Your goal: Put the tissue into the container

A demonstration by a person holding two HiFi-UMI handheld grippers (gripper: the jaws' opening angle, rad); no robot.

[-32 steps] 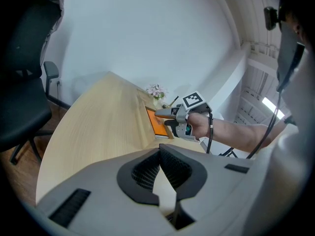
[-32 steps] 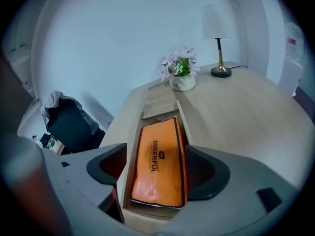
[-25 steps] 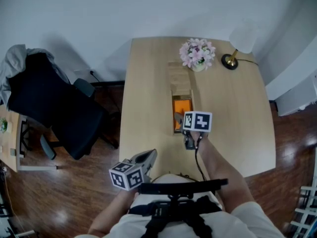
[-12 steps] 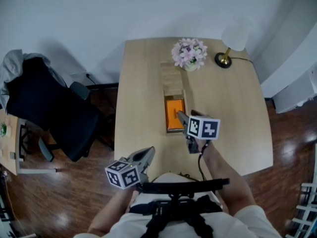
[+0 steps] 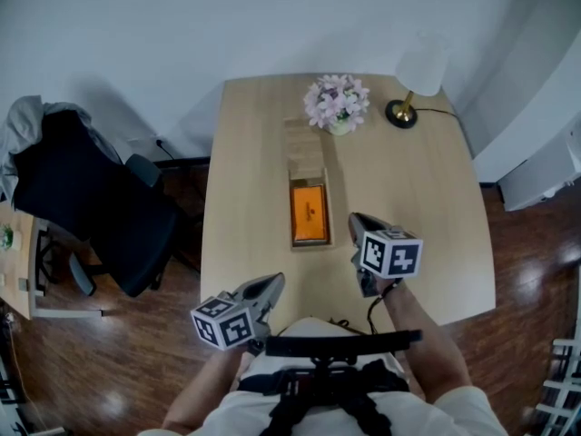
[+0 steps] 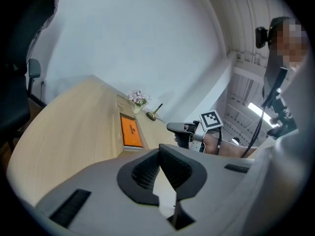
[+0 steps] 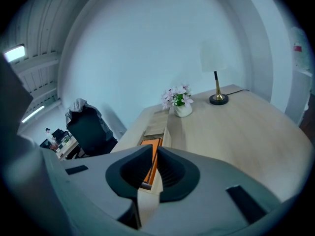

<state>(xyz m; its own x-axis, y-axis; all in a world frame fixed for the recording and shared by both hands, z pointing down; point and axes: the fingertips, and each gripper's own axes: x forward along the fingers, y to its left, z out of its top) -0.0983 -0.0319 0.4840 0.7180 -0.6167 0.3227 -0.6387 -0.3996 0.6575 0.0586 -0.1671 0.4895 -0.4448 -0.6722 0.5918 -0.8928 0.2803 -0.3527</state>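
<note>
The right gripper (image 7: 153, 150) has its jaws closing, pretty much together already with just a thin slit left, and there's nothing pinched in them. It hangs over the near right part of the table (image 5: 427, 198), tips aimed toward the far side, just to the right of the container's near end and not touching it.

The left gripper (image 6: 160, 149) has its jaws pressed together too, empty, held low by the near edge of the table in front of the person's body.

The orange tissue pack (image 5: 309, 212) lies flat inside the wooden container (image 5: 305, 148), filling the end nearest the person; the far stretch of that long box looks bare wood. The container runs lengthwise down the middle of the table.

Past its far end sits a small vase of pink flowers (image 5: 337, 104), and to the right of that a lamp (image 5: 406, 84) with a brass base. Off the left side of the table there's a black office chair (image 5: 82, 198) with something grey draped over the back.
</note>
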